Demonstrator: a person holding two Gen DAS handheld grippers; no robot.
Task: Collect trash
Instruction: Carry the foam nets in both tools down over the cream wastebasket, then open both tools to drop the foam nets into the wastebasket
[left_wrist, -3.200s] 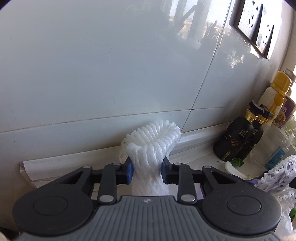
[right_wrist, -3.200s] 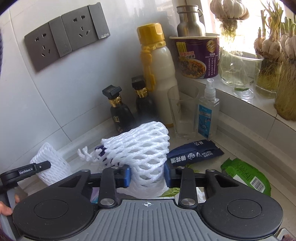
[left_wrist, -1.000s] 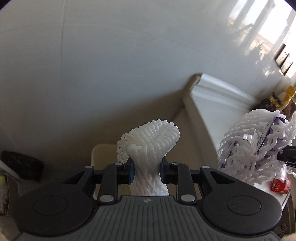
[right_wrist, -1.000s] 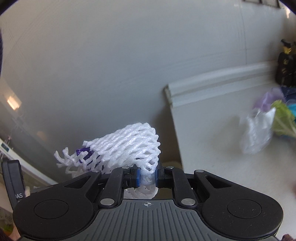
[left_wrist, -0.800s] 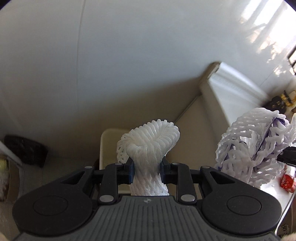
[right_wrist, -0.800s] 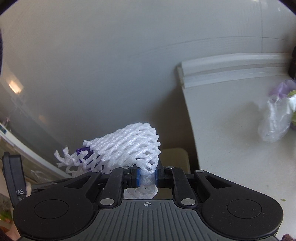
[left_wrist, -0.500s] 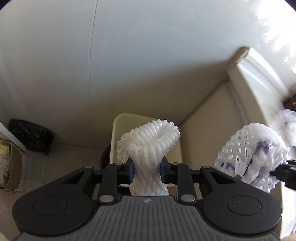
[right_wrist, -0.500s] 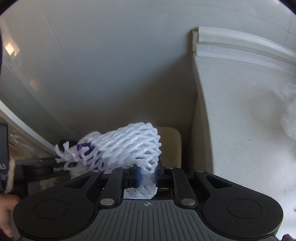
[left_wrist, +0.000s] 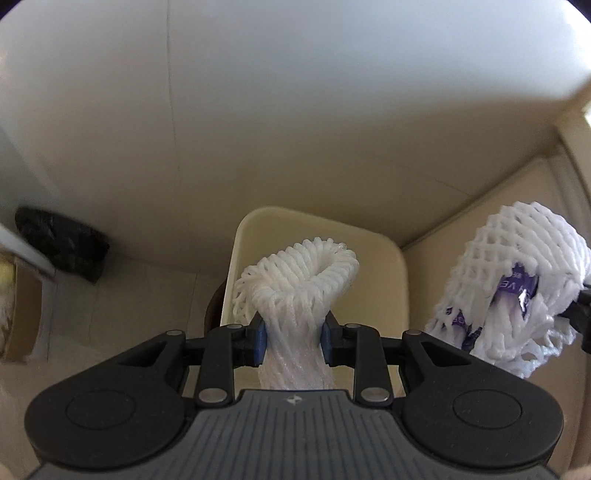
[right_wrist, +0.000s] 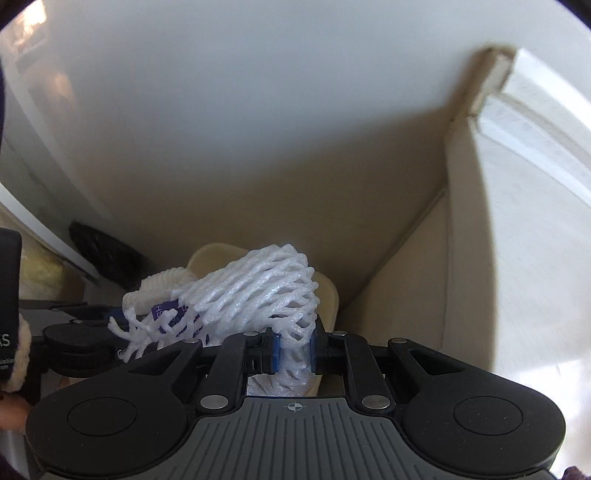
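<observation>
1. Foam netting fills both grippers. The left gripper is clenched on a white foam mesh sleeve, bunched and flared at its top, its blue pads pressing in on either side of the sleeve's narrow waist.
2. That sleeve hangs directly over a cream, rounded-square plastic bin standing on the floor in the corner below.
3. The right gripper is clamped on a second white foam net, wider and loosely woven, with purple packaging inside it; its pads pinch the net near one end.
4. From the left wrist view this second net sits to the right of the bin, beside the cream cabinet side.
5. From the right wrist view the net lies over the bin's rim, with the left gripper's body just to its left.
6. A black crumpled bag lies on the floor to the left, against the pale wall.
</observation>
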